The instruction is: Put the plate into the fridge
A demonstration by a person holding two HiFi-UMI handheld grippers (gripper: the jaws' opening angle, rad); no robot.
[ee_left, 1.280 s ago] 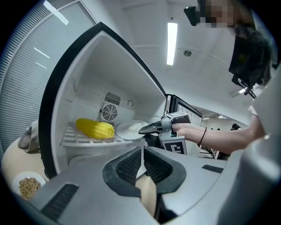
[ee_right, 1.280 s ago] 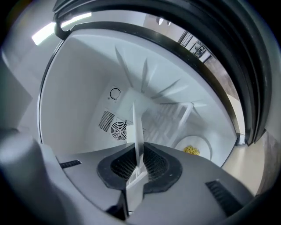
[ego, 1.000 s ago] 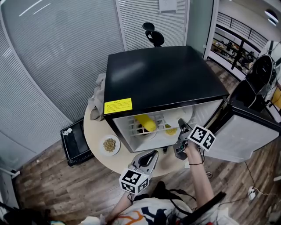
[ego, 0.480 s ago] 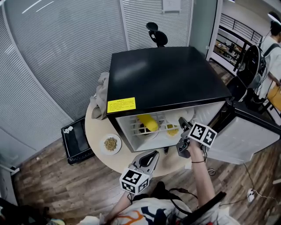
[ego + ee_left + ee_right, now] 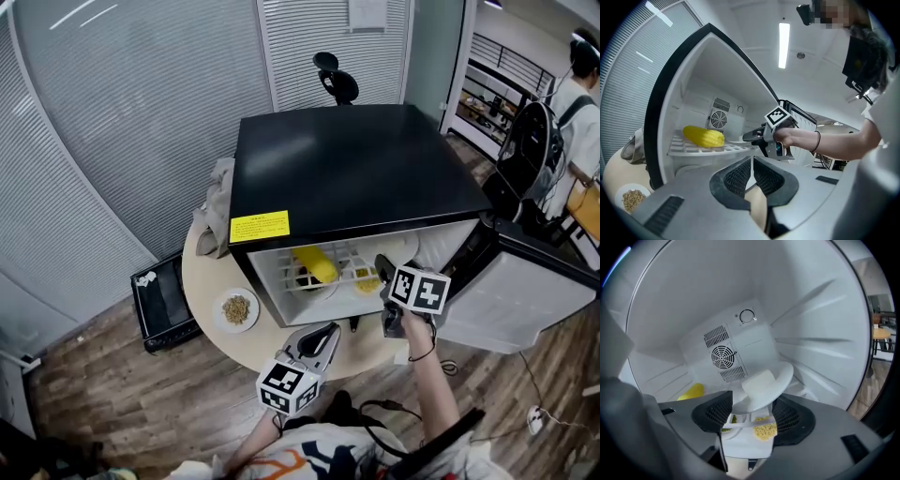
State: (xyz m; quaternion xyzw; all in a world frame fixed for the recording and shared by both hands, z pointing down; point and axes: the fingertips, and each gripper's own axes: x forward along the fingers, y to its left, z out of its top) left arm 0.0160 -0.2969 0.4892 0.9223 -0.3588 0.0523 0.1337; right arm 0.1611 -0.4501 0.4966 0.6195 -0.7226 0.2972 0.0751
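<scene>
Bright, even indoor light. In the left gripper view a ceiling strip lamp (image 5: 783, 44) glares near twelve o'clock. The black fridge top (image 5: 356, 169) shows a soft sheen. Both gripper views bow at their rims, and their six o'clock foreground is blurred.

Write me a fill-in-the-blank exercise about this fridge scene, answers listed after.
The door of the fridge stands ____.
The yellow corn cob lies on the fridge's wire ____.
The dish of grains sits on the round ____, beside the fridge.
The white plate is ____ the fridge.
Missing: open, shelf, table, inside.
</scene>
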